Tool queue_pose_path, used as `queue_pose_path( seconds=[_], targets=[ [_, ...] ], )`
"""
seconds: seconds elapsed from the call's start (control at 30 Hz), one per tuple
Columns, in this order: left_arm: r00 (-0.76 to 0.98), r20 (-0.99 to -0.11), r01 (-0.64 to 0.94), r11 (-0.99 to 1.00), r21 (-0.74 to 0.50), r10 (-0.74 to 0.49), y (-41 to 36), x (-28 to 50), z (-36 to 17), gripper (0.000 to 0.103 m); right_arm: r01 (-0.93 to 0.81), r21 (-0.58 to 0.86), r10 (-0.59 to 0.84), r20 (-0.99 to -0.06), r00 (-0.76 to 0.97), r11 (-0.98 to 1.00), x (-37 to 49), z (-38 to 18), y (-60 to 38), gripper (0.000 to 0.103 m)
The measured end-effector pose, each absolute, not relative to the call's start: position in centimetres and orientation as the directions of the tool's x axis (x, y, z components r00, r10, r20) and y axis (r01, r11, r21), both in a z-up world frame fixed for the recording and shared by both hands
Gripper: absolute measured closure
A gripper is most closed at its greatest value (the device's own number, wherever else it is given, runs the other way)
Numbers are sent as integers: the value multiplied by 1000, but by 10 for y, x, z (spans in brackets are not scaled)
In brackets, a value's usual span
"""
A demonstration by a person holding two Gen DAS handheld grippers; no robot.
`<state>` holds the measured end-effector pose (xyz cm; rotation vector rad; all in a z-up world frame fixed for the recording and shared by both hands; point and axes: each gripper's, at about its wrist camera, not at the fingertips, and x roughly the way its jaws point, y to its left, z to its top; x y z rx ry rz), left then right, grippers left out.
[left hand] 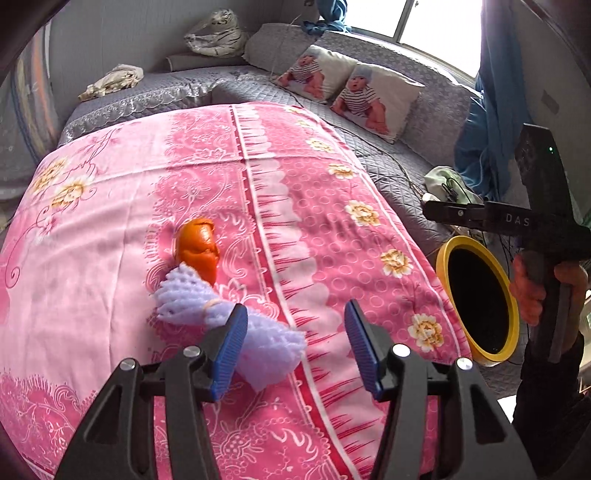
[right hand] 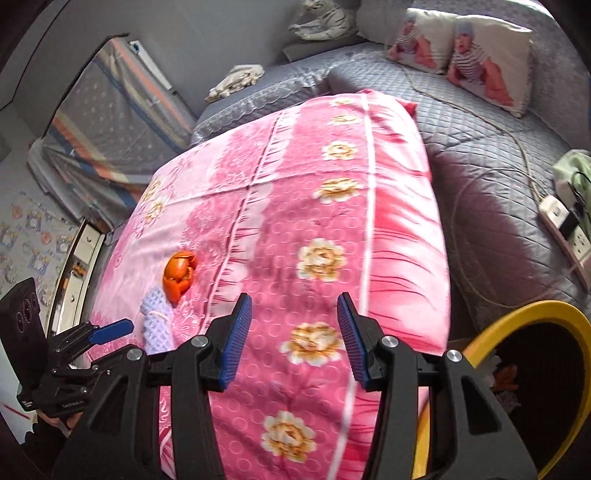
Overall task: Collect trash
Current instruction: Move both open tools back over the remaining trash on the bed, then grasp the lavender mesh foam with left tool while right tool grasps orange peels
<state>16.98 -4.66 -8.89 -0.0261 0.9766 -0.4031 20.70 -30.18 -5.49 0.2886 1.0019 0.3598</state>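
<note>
Item 1: left gripper (left hand: 295, 345), black frame with 2 blue ribbed pads, jaws parted and grasping nothing; it hung over the pink floral bedspread (left hand: 303, 206), pointing down at it. The lavender foam-mesh fruit sleeve (left hand: 192, 299) lay partly behind the left-hand pad, not between the pads.

Item 2: right gripper (right hand: 294, 334), same build, jaws parted with only bedspread showing between them; nothing grasped. From the left wrist view it appeared at the right edge, held by a hand (left hand: 532, 291) around its handle.

Item 3: lavender foam-mesh fruit sleeve, crumpled, bound near its middle by a thin pale band, lying flat on the pink bedspread.

Item 4: orange citrus peel (left hand: 197, 249), curled, lying on the bedspread and touching the far end of the foam sleeve.

Item 5: round bin with yellow rim and black inside (left hand: 480, 306), standing just beside the bedspread's right edge; from the right wrist view some scraps showed inside it, too dim to identify.

Item 6: grey quilted bed cover (left hand: 388, 158), spread beyond and beside the pink bedspread.

Item 7: 2 square cushions printed with a baby in a striped top (left hand: 373, 99), propped at the far side of the grey cover.

Item 8: white power strip (right hand: 565, 229) with a cord, resting on the grey cover at right.

Item 9: striped plush tiger (left hand: 218, 33), at the far corner.
</note>
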Motion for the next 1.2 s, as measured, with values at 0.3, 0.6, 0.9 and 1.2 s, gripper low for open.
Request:
queue_pose_path(
  seconds=[0.3,0.6,0.9,1.2],
  targets=[
    [487,-810,168,945,-279,-326,-5,171,-113,51,-323,456,542,-795,270,829,255,-67,-189,58],
    [472,-809,123,935,-333,-350,4,183,-127,51,-315,507,563,-818,118,802,291,-98,-131,57],
    [428,-822,124,926,-357,-375,-1,194,-143,49,-295,500,538,-841,62,814,311,-122,-108,53],
    [411,-835,118,929,-351,-367,-14,214,-156,51,-305,491,525,-851,36,816,322,-131,-92,53]
  ],
)
